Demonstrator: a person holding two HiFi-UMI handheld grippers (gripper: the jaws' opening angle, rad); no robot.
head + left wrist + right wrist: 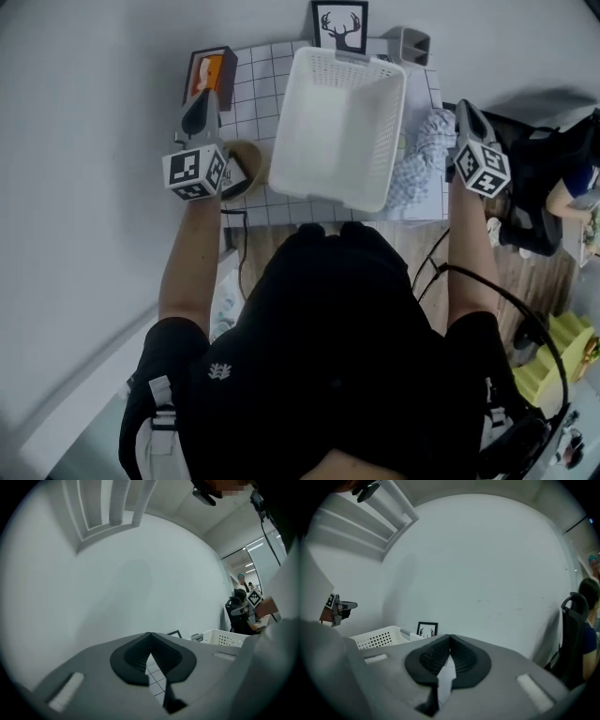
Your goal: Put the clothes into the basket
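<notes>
A white slatted basket [337, 122] stands empty on the small table with the grid-patterned cloth [251, 84]. A pale blue and white garment [422, 155] lies bunched against the basket's right side. My left gripper [201, 99] hovers left of the basket, jaws shut with nothing between them, and its tips [150, 633] meet in the left gripper view. My right gripper [462, 106] hangs just right of the garment, also shut and empty, with its tips [450, 636] touching. From each gripper view the basket [225, 638] [377, 637] shows off to the side.
A brown bowl [246, 164] sits by the left gripper and an orange and black box [208, 73] behind it. A deer picture [339, 26] and a grey holder [408, 42] stand at the wall. A seated person [562, 178] and dark chair [574, 634] are at right.
</notes>
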